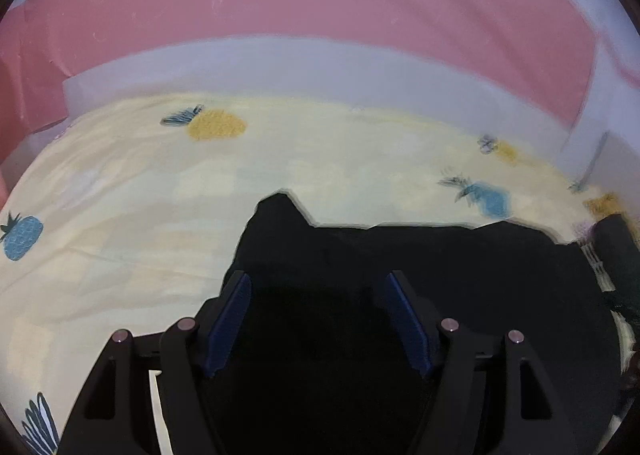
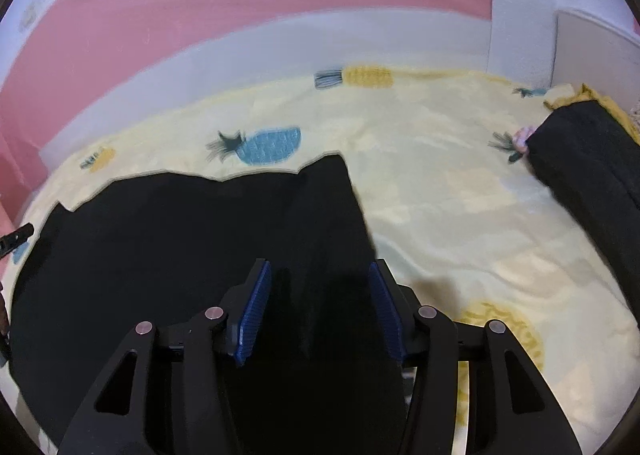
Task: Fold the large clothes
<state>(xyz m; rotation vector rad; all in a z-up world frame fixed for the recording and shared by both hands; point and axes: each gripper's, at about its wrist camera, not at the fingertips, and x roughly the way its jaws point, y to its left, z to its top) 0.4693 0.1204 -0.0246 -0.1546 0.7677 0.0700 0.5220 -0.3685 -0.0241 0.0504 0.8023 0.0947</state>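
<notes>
A large black garment (image 1: 420,275) lies spread on a pale yellow bedsheet with pineapple prints (image 1: 140,215). My left gripper (image 1: 318,283) is open and hovers over the garment's left part, near a raised corner. In the right wrist view the same black garment (image 2: 180,235) fills the lower left. My right gripper (image 2: 320,275) is open over the garment's right edge, with nothing between its blue pads (image 2: 254,315).
A folded dark cloth (image 2: 588,171) lies at the right on the bedsheet (image 2: 460,195), with a yellow item behind it. A pink and white wall (image 1: 320,7) runs behind the bed. The tip of the other gripper (image 2: 16,239) shows at the far left.
</notes>
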